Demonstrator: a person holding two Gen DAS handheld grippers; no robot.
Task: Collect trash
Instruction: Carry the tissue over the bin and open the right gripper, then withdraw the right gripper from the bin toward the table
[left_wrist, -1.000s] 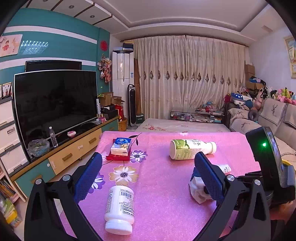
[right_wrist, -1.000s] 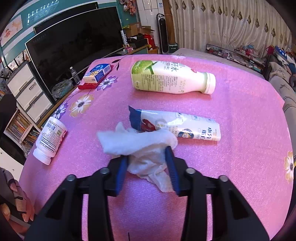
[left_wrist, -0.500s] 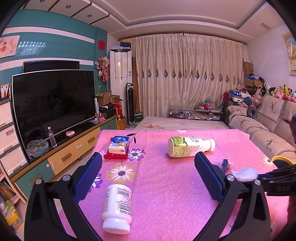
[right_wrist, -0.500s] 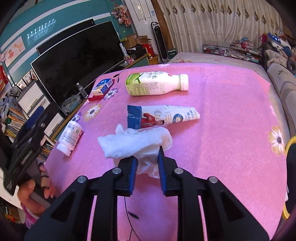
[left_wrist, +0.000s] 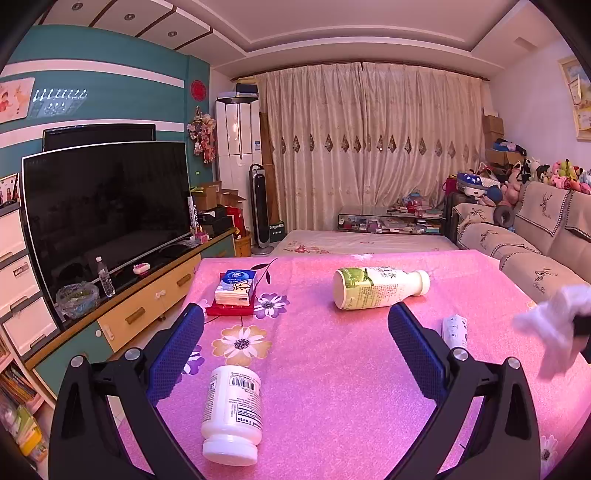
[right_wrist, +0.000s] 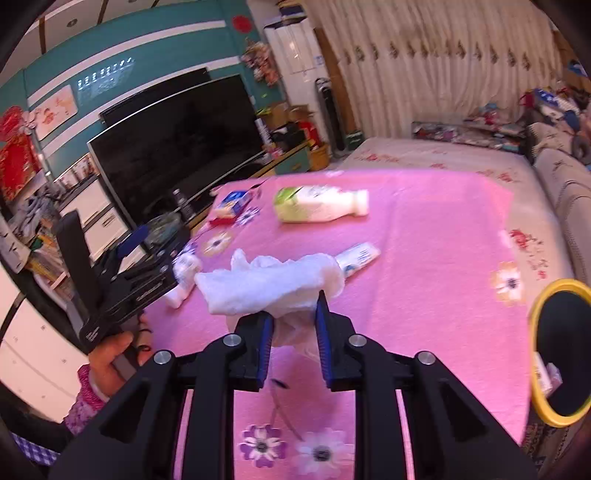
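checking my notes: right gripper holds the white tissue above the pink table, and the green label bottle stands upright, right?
Not quite. The bottle lies on its side on the table, as the left wrist view shows. The rest is right: the right gripper holds the tissue above the table.

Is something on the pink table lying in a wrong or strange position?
Yes. Two bottles lie on their sides: the green-labelled milk bottle toward the far side and the white pill bottle near the left gripper.
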